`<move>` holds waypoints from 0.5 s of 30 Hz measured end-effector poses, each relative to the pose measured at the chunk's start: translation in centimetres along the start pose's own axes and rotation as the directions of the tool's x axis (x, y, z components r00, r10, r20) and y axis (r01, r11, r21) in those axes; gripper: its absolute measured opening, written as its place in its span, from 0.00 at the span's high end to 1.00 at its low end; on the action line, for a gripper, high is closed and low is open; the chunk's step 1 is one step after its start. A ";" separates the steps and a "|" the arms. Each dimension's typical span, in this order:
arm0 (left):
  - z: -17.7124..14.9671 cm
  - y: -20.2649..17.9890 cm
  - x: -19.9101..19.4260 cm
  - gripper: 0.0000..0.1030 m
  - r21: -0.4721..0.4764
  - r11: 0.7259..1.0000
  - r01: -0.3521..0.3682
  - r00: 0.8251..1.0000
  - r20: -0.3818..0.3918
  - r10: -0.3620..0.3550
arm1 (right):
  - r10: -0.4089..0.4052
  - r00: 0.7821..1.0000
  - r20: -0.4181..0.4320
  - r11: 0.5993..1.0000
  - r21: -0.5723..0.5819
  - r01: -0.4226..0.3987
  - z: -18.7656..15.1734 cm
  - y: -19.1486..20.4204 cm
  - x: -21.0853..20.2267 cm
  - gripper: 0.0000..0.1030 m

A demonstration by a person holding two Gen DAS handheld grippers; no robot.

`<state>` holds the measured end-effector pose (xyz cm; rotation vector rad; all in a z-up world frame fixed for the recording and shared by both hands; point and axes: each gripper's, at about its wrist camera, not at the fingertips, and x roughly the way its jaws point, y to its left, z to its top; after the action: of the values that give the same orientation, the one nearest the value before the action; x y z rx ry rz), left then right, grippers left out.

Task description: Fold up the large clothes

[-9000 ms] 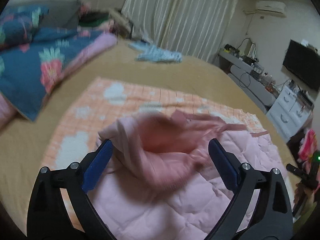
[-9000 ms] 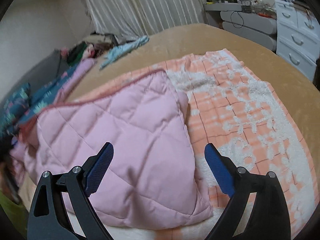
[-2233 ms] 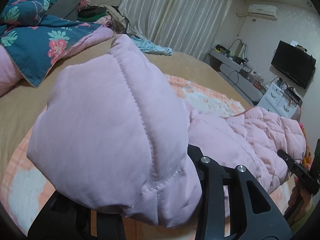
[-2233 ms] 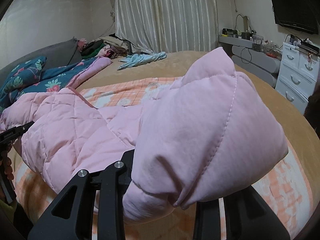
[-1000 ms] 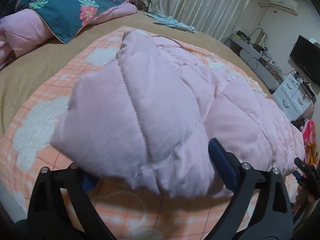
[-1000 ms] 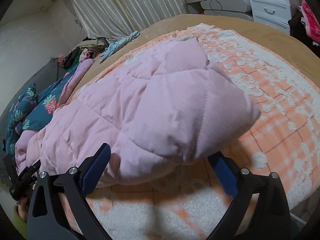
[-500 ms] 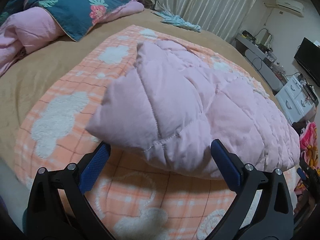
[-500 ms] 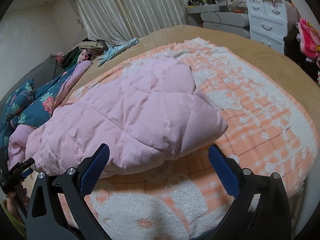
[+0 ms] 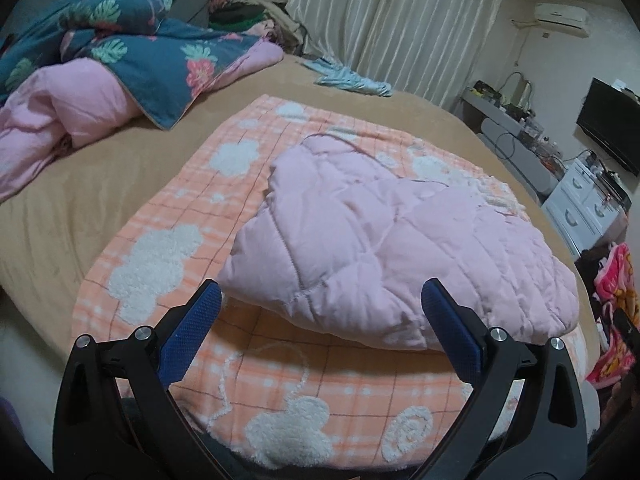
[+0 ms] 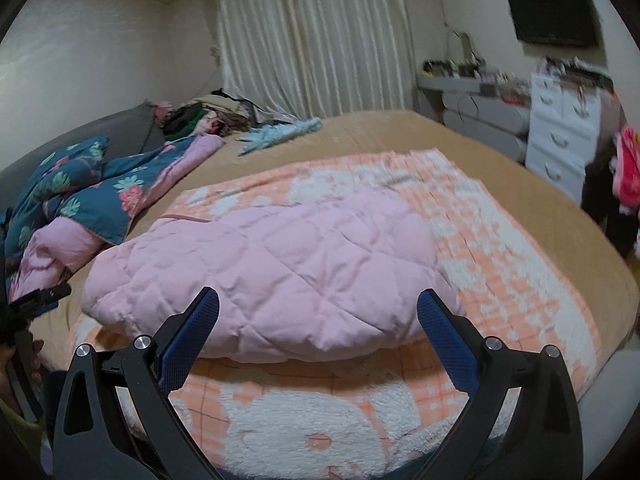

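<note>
Pink coat (image 9: 392,248) folded on orange blanket (image 9: 168,240); left gripper (image 9: 324,334) and right gripper (image 10: 318,338) wide apart, holding nothing.

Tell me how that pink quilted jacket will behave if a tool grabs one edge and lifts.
The pink quilted jacket looks puffy and soft, so it will probably droop and unfold rather than hold its folded shape. Its padded bulk suggests it is light for its size. The smooth shell may slide over the fleecy orange blanket if pushed.
</note>
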<state>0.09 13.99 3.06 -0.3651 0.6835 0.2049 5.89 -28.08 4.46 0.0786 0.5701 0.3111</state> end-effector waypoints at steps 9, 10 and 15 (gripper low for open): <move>-0.7 -3.2 -2.9 0.09 0.094 0.994 0.053 0.996 0.062 -0.059 | -0.006 0.999 0.038 0.998 -0.062 0.008 0.0 2.9 -2.8 0.04; -0.9 -3.5 -3.1 0.09 0.102 0.993 0.058 0.996 0.064 -0.064 | -0.008 0.999 0.038 0.998 -0.064 0.011 -0.1 3.1 -2.9 0.04; -2.5 -5.6 -3.7 0.09 0.155 0.983 0.094 0.993 0.061 -0.105 | -0.009 1.000 0.030 0.997 -0.080 0.011 -1.0 3.9 -3.4 0.04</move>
<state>-2.45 7.65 5.15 -0.2447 0.6073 0.0693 1.55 -25.42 6.03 0.0034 0.5277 0.3222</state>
